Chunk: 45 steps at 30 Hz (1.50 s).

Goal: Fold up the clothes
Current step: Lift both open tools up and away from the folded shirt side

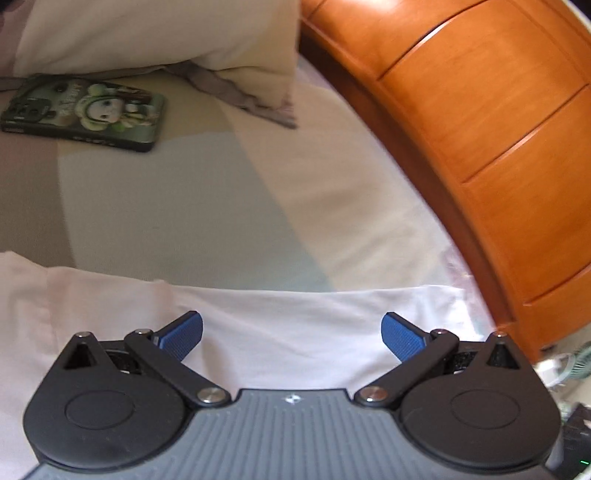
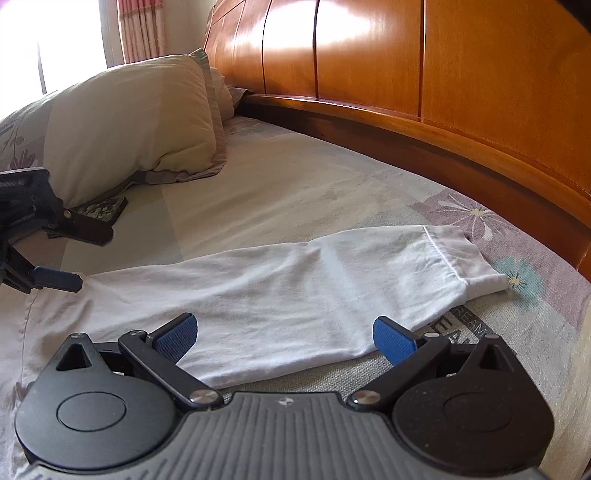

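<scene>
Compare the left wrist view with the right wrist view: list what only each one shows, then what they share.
Only the left wrist view shows the phone case's cartoon print clearly and a small fan at the right edge. Only the right wrist view shows the white garment's cuffed end, the flower print on the sheet, the curtain and the left gripper from outside, open. Both show the white garment, the pillow, the wooden headboard, and an open gripper; the right gripper hovers over the garment.

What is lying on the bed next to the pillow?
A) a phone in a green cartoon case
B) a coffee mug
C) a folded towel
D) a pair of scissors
A: a phone in a green cartoon case lies flat on the bedsheet just below the cream pillow.
</scene>
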{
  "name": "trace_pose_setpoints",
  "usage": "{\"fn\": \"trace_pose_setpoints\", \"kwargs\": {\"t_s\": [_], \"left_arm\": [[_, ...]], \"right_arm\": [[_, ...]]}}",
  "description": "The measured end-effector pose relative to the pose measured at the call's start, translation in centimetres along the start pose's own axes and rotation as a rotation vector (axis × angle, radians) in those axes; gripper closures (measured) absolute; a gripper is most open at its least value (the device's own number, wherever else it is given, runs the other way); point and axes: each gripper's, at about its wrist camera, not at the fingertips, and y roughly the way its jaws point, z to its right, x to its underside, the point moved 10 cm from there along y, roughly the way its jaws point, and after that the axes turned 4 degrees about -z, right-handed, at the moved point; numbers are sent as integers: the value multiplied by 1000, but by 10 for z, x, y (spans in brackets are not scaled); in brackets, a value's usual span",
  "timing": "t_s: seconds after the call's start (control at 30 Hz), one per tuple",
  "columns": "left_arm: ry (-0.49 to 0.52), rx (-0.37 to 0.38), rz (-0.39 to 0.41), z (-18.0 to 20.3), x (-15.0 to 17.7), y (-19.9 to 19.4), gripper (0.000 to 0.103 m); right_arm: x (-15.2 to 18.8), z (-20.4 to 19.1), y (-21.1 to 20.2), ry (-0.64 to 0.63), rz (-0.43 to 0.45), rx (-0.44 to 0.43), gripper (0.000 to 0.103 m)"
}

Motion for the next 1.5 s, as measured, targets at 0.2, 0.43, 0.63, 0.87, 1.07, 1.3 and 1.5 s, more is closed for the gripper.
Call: {"fn": "trace_pose_setpoints", "kwargs": {"t_s": [0.2,0.43,0.63,0.87,1.07,1.3,1.5], "left_arm": [[-40,-33,111,-18,-21,-16,2],[-43,47,9,-18,8,-18,1],[-85,-65,138,-44,-15,-28,1],[-95,-78,64,-52,1,-53,1],[-108,-152,75,-85,-3,-36,1],[-160,-178,178,-101,-23,-52,1],[-124,-71,95,-85,4,-57,1]], "right_arm": [[-5,1,-2,31,13,-20,0],[-3,-6,-2,8,9,-24,0],[-5,-6,-5,23,22,-23,0],[-4,-14,-2,7,10,-30,0],[-2,-14,-2,-10,9,-14,0],[-5,-13,-2,-2,16,-15,0],[-3,-15,-2,-14,12,-14,0]]}}
